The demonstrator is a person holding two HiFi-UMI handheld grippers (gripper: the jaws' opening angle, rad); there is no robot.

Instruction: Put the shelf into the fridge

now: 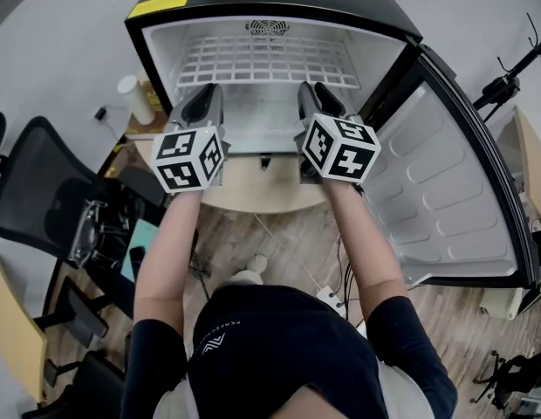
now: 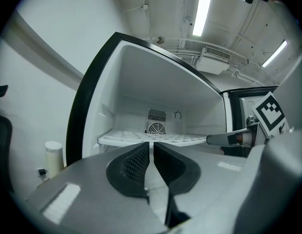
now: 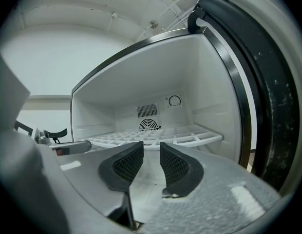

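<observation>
The white grid shelf [image 1: 262, 59] lies level inside the open fridge [image 1: 157, 51], resting against both side walls; it shows in the left gripper view [image 2: 151, 139] and the right gripper view [image 3: 156, 138] just beyond the jaws. My left gripper [image 1: 203, 103] hovers at the fridge mouth, below and in front of the shelf. Its jaws [image 2: 152, 147] are shut with nothing between them. My right gripper [image 1: 318, 99] is level with it on the right, open [image 3: 151, 147], also holding nothing. Neither gripper touches the shelf.
The fridge door [image 1: 445, 199] stands swung wide at the right. A black office chair [image 1: 44, 199] and a white cylinder [image 1: 135, 99] are at the left. A round fan grille [image 2: 156, 128] sits in the fridge's back wall. Cables lie on the wooden floor [image 1: 279, 243].
</observation>
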